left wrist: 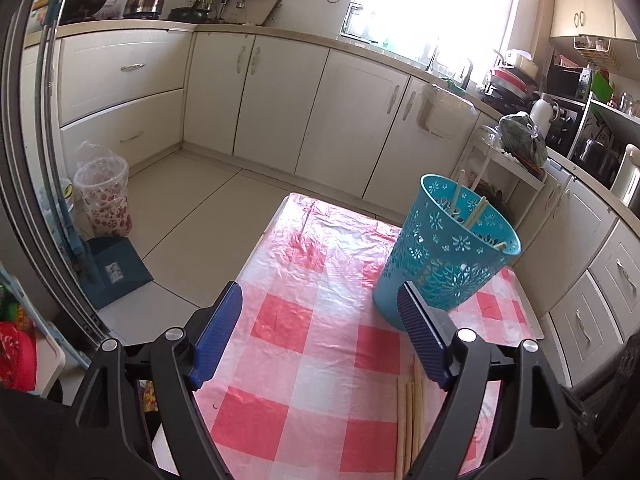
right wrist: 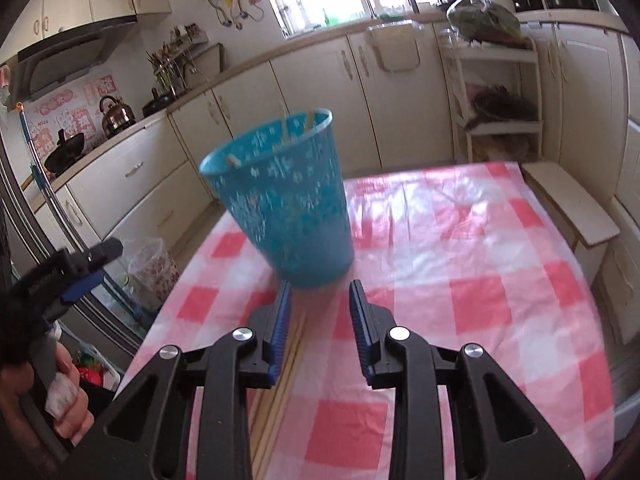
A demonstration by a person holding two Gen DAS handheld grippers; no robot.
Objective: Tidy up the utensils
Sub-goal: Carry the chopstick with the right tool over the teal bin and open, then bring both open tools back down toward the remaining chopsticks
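**Kitchen table, chopsticks half sorted**

A cream-cabineted kitchen surrounds a table (right wrist: 460,240) covered in a pink-and-white checked plastic cloth, with bright window light washing over its far end. A perforated teal basket (left wrist: 444,256) stands upright on the cloth, seemingly as the collecting point: several chopsticks in the basket (left wrist: 472,208) lean against its rim, ends poking above it.

The loose chopsticks (left wrist: 408,420) lie in a bundle flat on the cloth, on the near side of the basket, lengthwise toward it, probably laid together so that they can be picked up one by one.

The left gripper (left wrist: 320,336) hangs over the cloth with its blue pads spread wide and nothing between them; the basket sits just past its right pad.

The right gripper (right wrist: 320,332) points down at the cloth in front of the basket, jaws partly apart and holding nothing. The loose bundle runs under its left pad, so it looks lined up for the next stick, though that is a judgement. The view is blurred here.
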